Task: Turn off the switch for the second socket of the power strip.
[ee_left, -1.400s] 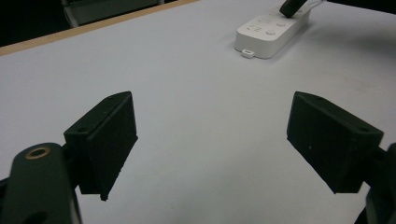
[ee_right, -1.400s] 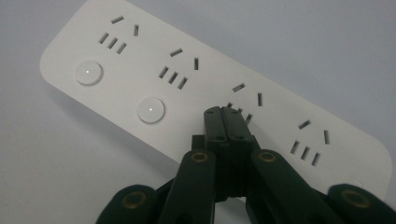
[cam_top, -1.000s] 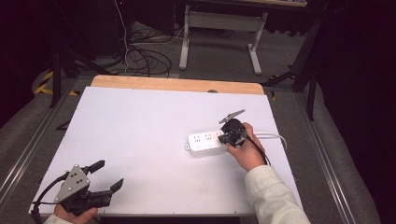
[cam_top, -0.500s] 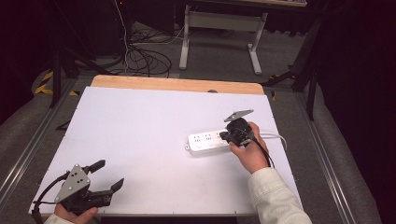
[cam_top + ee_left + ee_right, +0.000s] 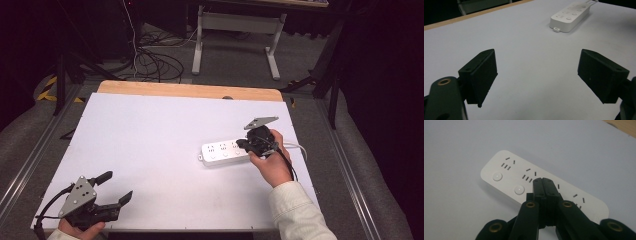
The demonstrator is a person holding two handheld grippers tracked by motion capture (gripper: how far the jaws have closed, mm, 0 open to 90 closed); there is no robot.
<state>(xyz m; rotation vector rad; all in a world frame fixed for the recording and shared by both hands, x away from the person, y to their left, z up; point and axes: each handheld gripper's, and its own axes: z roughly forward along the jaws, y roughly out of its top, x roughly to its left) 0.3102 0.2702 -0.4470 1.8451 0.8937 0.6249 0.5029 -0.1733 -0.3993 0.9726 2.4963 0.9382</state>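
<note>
Two claws are over a white tabletop (image 5: 150, 145), one in each hand of a person. The left claw (image 5: 111, 188) is at the near left corner, held low by the left hand (image 5: 80, 231). Its two black jaws stand wide apart with nothing between them, so it is released. In the left gripper view the bare tabletop lies between the jaws, and a white power strip (image 5: 570, 14) is far ahead, toward the upper right, well apart from this claw.

The power strip (image 5: 226, 151) lies flat on the right half of the tabletop, with its long side going left to right. A pale cable (image 5: 300, 148) leaves its right end. The right claw (image 5: 242, 144) is above the right part of the strip, held by the right hand (image 5: 272, 162) in a light sleeve (image 5: 300, 212). In the right gripper view its jaws are pressed together with no gap, so it is clenched, and it grasps nothing. The tips are over the middle of the strip, near a round white button (image 5: 519, 189). Whether the tips touch the strip is not clear. A second button (image 5: 497, 176) is further to the left on the strip.
</note>
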